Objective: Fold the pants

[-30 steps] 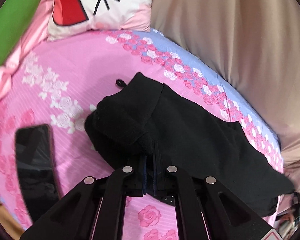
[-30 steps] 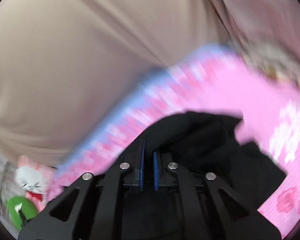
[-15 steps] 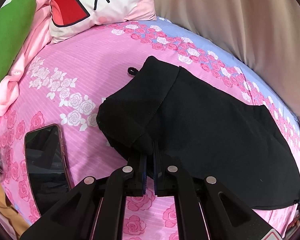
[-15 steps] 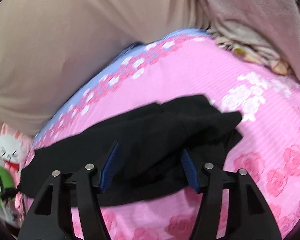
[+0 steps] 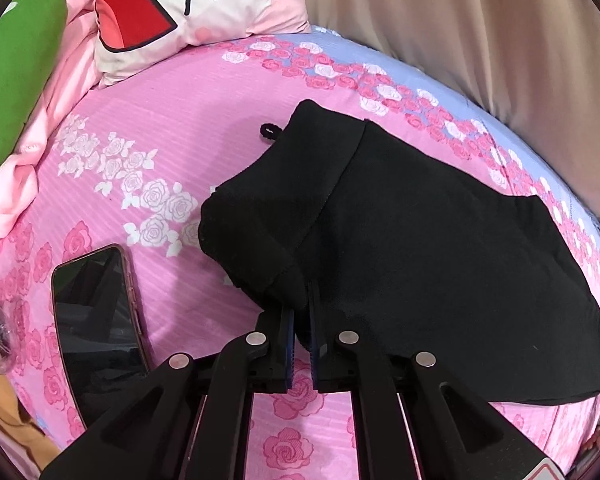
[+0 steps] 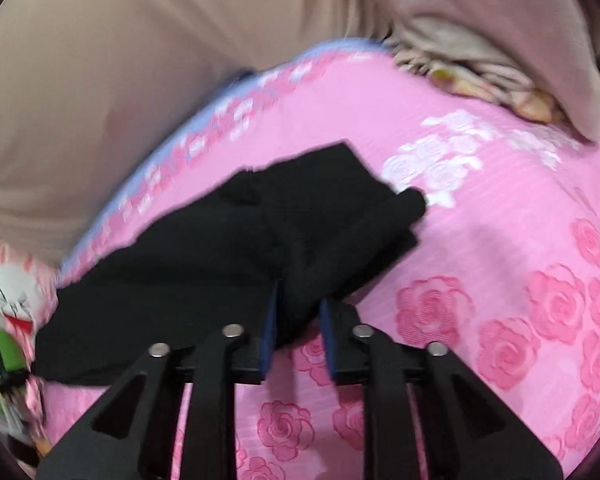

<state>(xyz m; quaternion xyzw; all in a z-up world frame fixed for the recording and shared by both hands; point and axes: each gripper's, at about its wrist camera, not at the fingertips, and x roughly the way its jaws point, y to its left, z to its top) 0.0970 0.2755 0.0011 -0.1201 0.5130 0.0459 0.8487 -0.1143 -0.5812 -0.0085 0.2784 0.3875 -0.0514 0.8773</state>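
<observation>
Black pants (image 5: pixel 420 248) lie spread on a pink rose-print bedsheet (image 5: pixel 180 128), with one end folded over into a bunched cuff near me. My left gripper (image 5: pixel 302 300) is shut on the near edge of that fold. In the right wrist view the pants (image 6: pixel 204 264) stretch to the left, and my right gripper (image 6: pixel 298 312) has its jaws close together around a bunched black corner of the cloth, low over the sheet (image 6: pixel 500 240).
A black phone (image 5: pixel 96 328) lies on the sheet left of the pants. A cartoon pillow (image 5: pixel 188 4) and a green cushion (image 5: pixel 12 64) sit at the head. A beige curtain (image 5: pixel 480 32) runs along the far side. A beige blanket (image 6: pixel 500 40) lies at the far end.
My right gripper opened wide half a second ago and has now narrowed around a pants corner. The left gripper has stayed shut on the fold while the pants settled flatter on the sheet.
</observation>
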